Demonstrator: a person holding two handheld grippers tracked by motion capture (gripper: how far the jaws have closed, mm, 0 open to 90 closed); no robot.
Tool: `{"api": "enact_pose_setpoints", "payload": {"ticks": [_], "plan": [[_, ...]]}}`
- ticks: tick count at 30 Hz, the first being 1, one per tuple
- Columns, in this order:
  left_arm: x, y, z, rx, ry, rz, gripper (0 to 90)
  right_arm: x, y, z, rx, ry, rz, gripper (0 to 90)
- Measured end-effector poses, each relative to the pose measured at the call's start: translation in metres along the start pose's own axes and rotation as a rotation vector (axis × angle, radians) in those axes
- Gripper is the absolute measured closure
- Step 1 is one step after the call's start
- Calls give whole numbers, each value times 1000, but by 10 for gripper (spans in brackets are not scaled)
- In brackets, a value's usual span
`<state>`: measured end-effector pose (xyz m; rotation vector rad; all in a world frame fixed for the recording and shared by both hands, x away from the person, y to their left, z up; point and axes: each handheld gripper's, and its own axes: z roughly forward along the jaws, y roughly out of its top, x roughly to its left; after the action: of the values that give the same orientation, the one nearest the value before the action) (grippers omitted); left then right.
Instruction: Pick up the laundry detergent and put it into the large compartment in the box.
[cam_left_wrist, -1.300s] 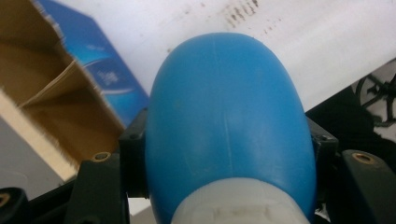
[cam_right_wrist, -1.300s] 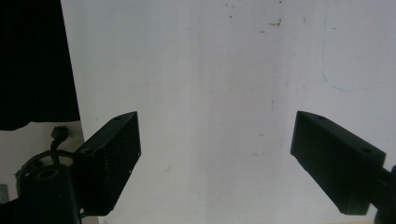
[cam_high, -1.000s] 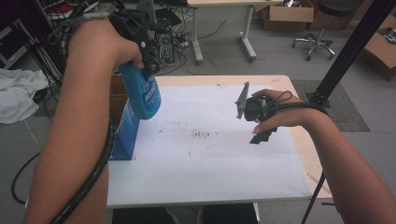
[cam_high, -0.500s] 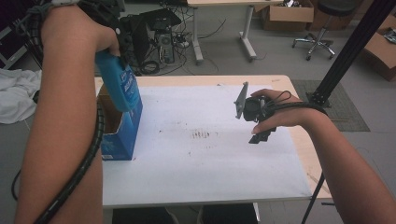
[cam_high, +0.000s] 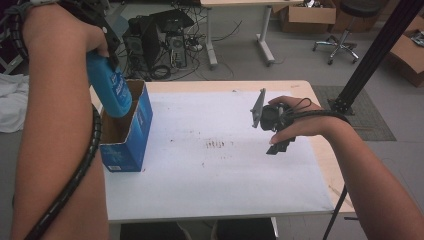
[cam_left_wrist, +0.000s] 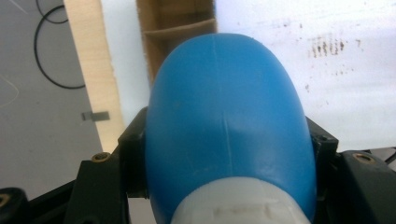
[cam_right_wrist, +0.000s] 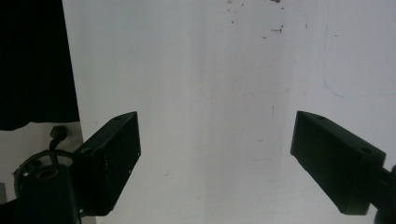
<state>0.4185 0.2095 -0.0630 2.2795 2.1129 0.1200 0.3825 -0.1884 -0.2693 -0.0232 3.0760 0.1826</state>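
High view: we find the left gripper (cam_high: 102, 42) at the upper left of the frame, clamped on a blue bottle (cam_high: 109, 86) held upright with its base down. The bottle hangs over the open top of a blue cardboard box (cam_high: 131, 145) that stands at the left edge of the white table (cam_high: 220, 180); whether its base is already inside the opening we cannot tell. Right of centre, the right gripper (cam_high: 280, 145) hovers above the bare tabletop — well apart from the box.

Left gripper view: the bottle fills the centre of the frame, its rounded base pointing away, both jaws pressed against its sides. At upper centre we see the brown inside of the box, with a cardboard divider across it.

Right gripper view: the jaws stand wide apart with nothing between them, over plain white tabletop.

We judge the step in hand to be lowering the bottle into the box. The next move calls for a straight descent into one compartment, clear of the divider — then a release.
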Motion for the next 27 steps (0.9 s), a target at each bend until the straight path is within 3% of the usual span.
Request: {"api": "enact_pose_setpoints", "payload": {"ticks": [4,12,27], "plan": [[4,1,1,-17,21,-6,377,-1,0,0,-2,3,1,161],[11,4,10,-18,23,-12,377,-2,-1,1,-1,6,3,161],[27,6,64,-10,16,-30,377,-1,-1,0,-1,4,-1,161]]}}
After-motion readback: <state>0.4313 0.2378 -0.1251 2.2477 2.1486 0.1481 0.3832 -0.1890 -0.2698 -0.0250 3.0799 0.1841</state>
